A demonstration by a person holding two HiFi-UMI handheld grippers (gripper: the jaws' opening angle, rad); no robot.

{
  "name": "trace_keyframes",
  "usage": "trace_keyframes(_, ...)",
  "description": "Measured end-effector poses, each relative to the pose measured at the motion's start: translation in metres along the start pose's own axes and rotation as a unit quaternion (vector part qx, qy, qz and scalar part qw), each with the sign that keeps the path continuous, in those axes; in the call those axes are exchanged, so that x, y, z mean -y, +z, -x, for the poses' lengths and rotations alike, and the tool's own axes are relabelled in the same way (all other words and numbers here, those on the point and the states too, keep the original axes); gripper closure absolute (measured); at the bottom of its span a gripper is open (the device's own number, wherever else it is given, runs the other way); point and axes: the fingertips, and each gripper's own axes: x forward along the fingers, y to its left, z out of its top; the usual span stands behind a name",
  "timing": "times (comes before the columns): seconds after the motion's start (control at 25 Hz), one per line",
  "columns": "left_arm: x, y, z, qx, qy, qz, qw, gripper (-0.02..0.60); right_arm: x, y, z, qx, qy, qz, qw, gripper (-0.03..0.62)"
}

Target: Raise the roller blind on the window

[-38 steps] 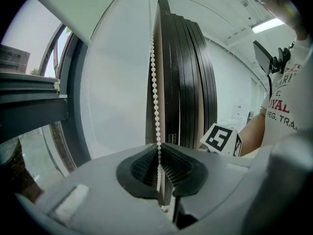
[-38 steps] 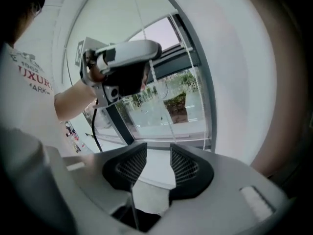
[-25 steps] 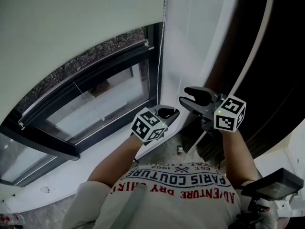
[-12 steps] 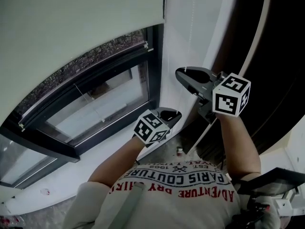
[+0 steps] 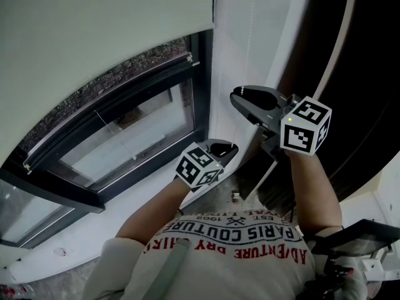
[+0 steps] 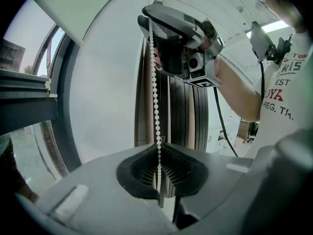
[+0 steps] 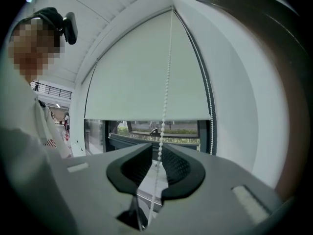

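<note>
The roller blind (image 5: 106, 36) is a plain pale cream, the window frame (image 5: 201, 92) black and the wall (image 5: 234, 42) white. The bead chain (image 6: 155, 92) is white. The left hand-held gripper (image 6: 159, 155) is grey, with black ribbed pads and a cube of black-and-white squares. The shirt (image 5: 231, 261) is white with red and dark lettering.

The person's shirt (image 5: 237, 237) reads "PARIS COUTURE" and "ADVENTURE DRY", seen upside down

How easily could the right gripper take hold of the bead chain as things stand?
Probably yes: the bead chain hangs between the jaws of the right gripper, which have just been opening, and nothing blocks it.
</note>
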Motion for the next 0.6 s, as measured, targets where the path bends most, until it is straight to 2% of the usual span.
trace_keyframes(0.08,-0.001,0.000,0.000,0.001,0.000,0.002,1.0000,0.565,0.000,0.000,0.000,0.001,0.001,0.000,1.000,0.528)
trace_keyframes(0.16,-0.001,0.000,-0.001,-0.001,0.000,0.001,1.0000,0.565,0.001,0.000,0.001,0.001,0.000,-0.002,1.000,0.563)
trace_keyframes(0.4,-0.002,0.000,-0.004,0.004,0.001,0.002,1.0000,0.565,0.005,-0.001,0.001,0.010,0.001,-0.017,1.000,0.572)
trace_keyframes(0.6,-0.004,-0.014,-0.009,-0.011,0.003,0.003,0.9999,0.565,0.007,-0.017,-0.003,-0.019,-0.018,0.026,0.999,0.574)
